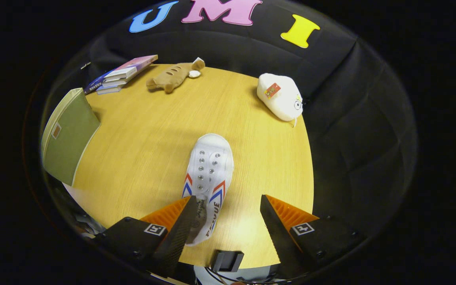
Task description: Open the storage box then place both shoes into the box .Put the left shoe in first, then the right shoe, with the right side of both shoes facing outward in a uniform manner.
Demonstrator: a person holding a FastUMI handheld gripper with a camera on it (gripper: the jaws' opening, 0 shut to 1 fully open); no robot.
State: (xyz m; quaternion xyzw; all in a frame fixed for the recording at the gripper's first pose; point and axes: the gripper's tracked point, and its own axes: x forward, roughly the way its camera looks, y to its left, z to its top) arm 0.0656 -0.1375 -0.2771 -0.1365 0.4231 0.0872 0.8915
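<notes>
The shoe [209, 174] lies on the round wooden table [141, 130], toe pointing away, its heel end between the fingers of the gripper [228, 209], nearer the left one. The jaws stand spread wide; whether the left finger touches the shoe I cannot tell. Bare tabletop lies all round the shoe. The green storage box [69, 136] sits at the table's left edge (lid state unclear). Beyond: stacked books [119, 75], a brown plush toy [172, 75], a white plush toy [281, 97].

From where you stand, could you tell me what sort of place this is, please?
Probably a staged recording booth, not a lived-in room: a round wooden table backed by black cloth, with props laid out, namely a white shoe, two plush toys and stacked books. The open tongs hover over the shoe's heel.
</notes>
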